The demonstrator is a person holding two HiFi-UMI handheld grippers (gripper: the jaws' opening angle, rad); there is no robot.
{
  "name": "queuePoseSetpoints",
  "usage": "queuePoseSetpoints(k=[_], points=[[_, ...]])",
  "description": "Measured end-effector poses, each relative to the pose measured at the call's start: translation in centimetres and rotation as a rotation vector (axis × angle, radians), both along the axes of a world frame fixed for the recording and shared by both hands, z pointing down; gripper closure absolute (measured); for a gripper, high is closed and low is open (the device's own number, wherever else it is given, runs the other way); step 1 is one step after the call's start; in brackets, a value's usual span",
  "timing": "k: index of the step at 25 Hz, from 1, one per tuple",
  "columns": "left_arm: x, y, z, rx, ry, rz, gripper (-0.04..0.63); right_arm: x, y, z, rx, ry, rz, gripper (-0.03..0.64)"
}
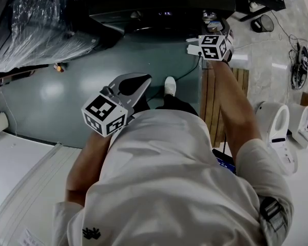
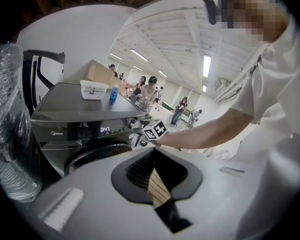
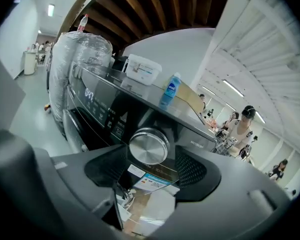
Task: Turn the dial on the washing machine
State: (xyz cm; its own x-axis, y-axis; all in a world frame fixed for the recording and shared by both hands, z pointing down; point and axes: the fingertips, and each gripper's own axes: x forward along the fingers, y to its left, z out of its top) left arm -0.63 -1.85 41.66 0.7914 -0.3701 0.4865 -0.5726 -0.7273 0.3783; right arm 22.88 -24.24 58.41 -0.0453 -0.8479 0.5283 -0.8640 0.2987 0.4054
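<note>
The dark washing machine (image 1: 164,12) stands ahead of me, its front panel (image 3: 102,109) lit with a display. Its round silver dial (image 3: 148,145) fills the middle of the right gripper view. My right gripper (image 3: 150,168) is open at the panel, and the dial sits just at the tips of its spread jaws; I cannot tell whether they touch it. In the head view the right gripper (image 1: 210,20) reaches out to the machine's right end. My left gripper (image 1: 138,82) hangs back near my chest, shut and holding nothing, seen as (image 2: 153,170) facing the machine (image 2: 85,134).
A plastic-wrapped bulky item (image 1: 36,19) stands left of the machine. A white box (image 3: 142,69) and a blue bottle (image 3: 171,90) rest on the machine's top, with a cardboard box (image 2: 101,74) behind. Wooden slats (image 1: 220,101) and white appliances (image 1: 277,127) are at my right. People (image 3: 240,129) stand far back.
</note>
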Motion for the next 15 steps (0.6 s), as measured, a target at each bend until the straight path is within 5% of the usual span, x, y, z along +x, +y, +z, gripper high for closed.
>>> queuePoseSetpoints(k=[6,15], points=[[0.46,0.04,0.0,-0.002,-0.003,0.01,0.54,-1.02,-0.2,0.54,0.002,0.146,-0.085,0.345],[-0.13,0.08,0.16,-0.009,-0.009,-0.002,0.54,-0.5,-0.92,0.45,0.008,0.117,-0.017,0.35]])
